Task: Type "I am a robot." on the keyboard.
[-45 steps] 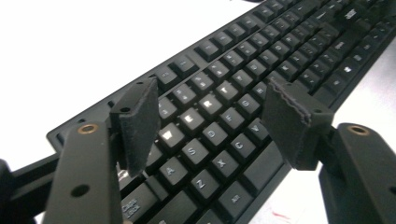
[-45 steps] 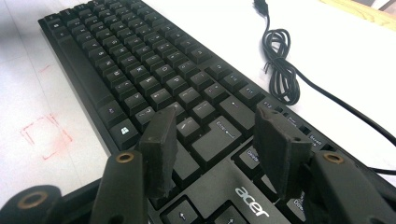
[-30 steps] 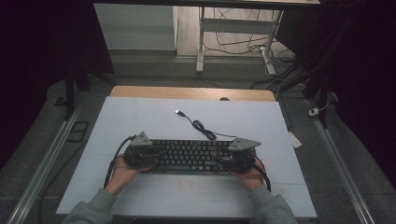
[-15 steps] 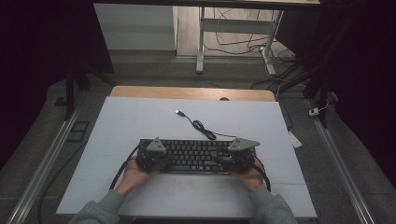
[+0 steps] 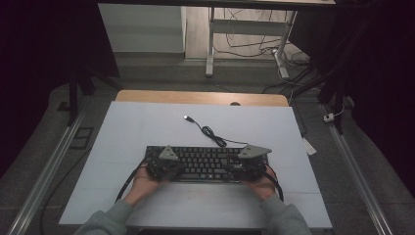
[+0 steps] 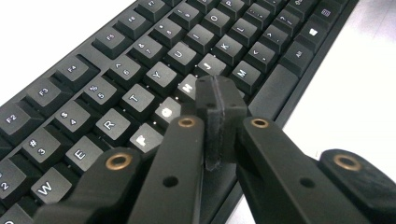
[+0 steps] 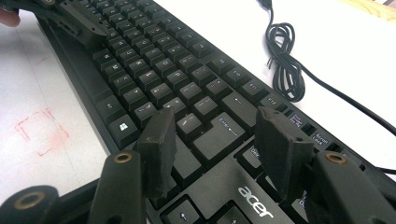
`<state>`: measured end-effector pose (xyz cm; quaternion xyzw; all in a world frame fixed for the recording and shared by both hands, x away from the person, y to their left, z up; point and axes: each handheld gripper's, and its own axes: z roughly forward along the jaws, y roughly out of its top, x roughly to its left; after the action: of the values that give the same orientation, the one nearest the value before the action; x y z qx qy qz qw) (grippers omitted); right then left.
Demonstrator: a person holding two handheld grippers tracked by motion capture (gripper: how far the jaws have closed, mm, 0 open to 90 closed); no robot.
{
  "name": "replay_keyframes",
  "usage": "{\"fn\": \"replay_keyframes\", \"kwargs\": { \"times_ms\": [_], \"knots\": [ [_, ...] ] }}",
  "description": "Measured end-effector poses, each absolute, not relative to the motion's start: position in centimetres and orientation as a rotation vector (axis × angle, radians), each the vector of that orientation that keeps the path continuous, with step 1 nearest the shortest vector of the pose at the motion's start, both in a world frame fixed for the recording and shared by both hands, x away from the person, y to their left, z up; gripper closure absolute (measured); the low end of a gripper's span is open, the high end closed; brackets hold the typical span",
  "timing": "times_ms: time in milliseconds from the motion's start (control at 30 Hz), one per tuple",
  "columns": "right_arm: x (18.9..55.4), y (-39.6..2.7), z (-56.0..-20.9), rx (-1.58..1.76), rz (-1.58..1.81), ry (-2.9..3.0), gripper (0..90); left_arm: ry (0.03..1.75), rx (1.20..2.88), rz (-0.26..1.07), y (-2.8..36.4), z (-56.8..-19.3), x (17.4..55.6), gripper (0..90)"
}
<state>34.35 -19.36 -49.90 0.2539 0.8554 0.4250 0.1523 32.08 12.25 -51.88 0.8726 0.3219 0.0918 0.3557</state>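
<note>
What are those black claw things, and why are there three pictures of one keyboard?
A person holds a claw tool, called a gripper, in each hand. One camera looks down from above; the other two ride on the grippers. On the table lies a keyboard with its loose cable. The left gripper is shut, tips over the middle letter keys, holding nothing. The right gripper is open above the Enter key, also holding nothing.
</note>
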Motion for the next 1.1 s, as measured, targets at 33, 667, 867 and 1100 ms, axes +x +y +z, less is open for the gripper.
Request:
{"fn": "replay_keyframes", "kwargs": {
  "times_ms": [33, 667, 867, 1100],
  "knots": [
    [34.4, -19.4, -49.9, 0.729, 1.221, 2.454, 48.6, 0.83, 2.255, 0.235, 12.2, -51.9, 32.1, 88.8],
    [34.4, -19.5, -49.8, 0.737, 1.208, 2.45, 48.5, 0.915, 2.065, 0.287, 16.1, -49.6, 31.8, 88.3],
    [34.3, -19.5, -49.8, 0.731, 1.213, 2.452, 48.5, 0.964, 2.034, 0.298, 17.9, -49.3, 31.7, 71.4],
    [34.3, -19.6, -49.7, 0.732, 1.217, 2.449, 48.5, 1.046, 2.003, 0.317, 19.2, -49.4, 31.8, 45.9]
  ]
}}
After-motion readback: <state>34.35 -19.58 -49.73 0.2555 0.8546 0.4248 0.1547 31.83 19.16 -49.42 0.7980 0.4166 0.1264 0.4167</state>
